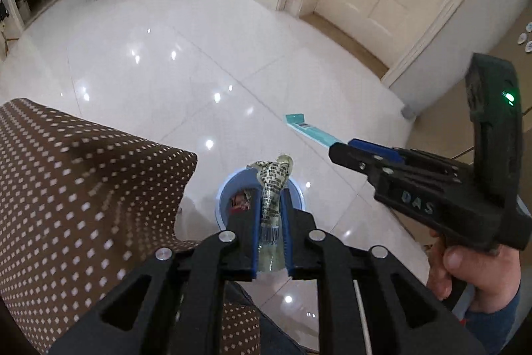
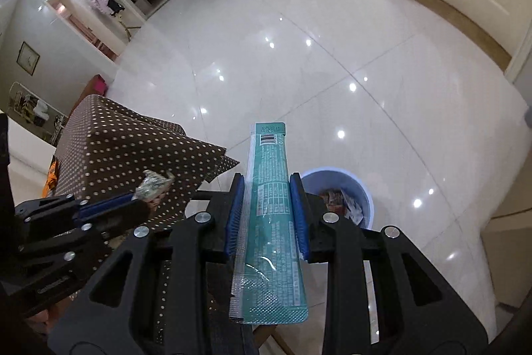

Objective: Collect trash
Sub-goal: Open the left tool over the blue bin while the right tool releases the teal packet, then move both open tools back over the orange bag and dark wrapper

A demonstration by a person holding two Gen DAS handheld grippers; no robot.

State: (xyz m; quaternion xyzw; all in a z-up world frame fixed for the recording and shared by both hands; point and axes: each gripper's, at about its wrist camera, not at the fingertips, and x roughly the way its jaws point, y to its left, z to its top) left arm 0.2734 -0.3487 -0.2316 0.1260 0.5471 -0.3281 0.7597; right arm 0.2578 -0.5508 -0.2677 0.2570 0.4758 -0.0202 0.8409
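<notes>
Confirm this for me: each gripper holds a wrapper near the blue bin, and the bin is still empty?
Not quite. The blue bin is not empty: the right wrist view shows wrappers already inside. The rest stands: the left gripper holds a clear printed wrapper, the right gripper a teal wrapper.

right gripper [image 2: 267, 215] squeezes long teal wrapper [image 2: 271, 222]. blue bin [image 2: 360, 188] just behind, trash inside. left gripper [image 2: 146, 200] holds crumpled wrapper [image 2: 154, 187] near dotted cloth [image 2: 133, 148].
</notes>
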